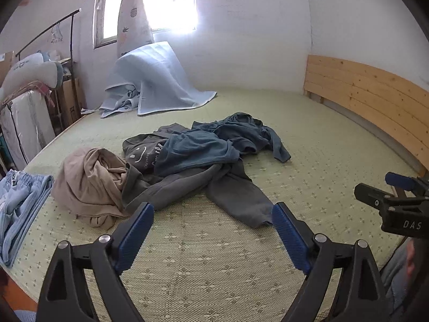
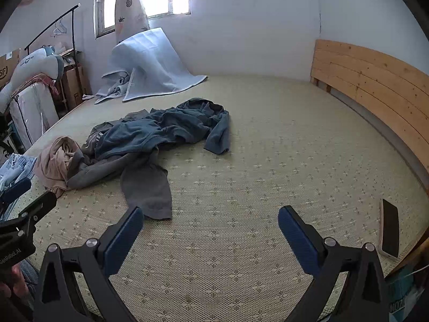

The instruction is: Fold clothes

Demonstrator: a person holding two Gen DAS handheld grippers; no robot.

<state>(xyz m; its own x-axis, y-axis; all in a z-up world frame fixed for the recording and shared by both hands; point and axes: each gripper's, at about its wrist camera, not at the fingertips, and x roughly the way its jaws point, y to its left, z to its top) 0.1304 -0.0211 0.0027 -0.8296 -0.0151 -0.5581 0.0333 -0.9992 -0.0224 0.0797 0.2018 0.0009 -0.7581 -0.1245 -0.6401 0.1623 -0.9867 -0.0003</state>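
Surface: green patterned mat (image 2: pixel 241 161), wooden headboard (image 2: pixel 375 80) at its right edge, window (image 1: pixel 161 0) behind | Pose: my left gripper (image 1: pixel 213 220) and right gripper (image 2: pixel 210 221) hover low over the mat, both spread wide, holding nothing | Clothes: grey sweatshirt (image 1: pixel 236 198) mid-mat, sleeve running toward me; blue garment (image 1: pixel 214 145) across it; beige garment (image 1: pixel 91 182) left.

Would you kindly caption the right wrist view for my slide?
Open right gripper hovers over the mat, facing a grey garment in an unfolded clothes pile.
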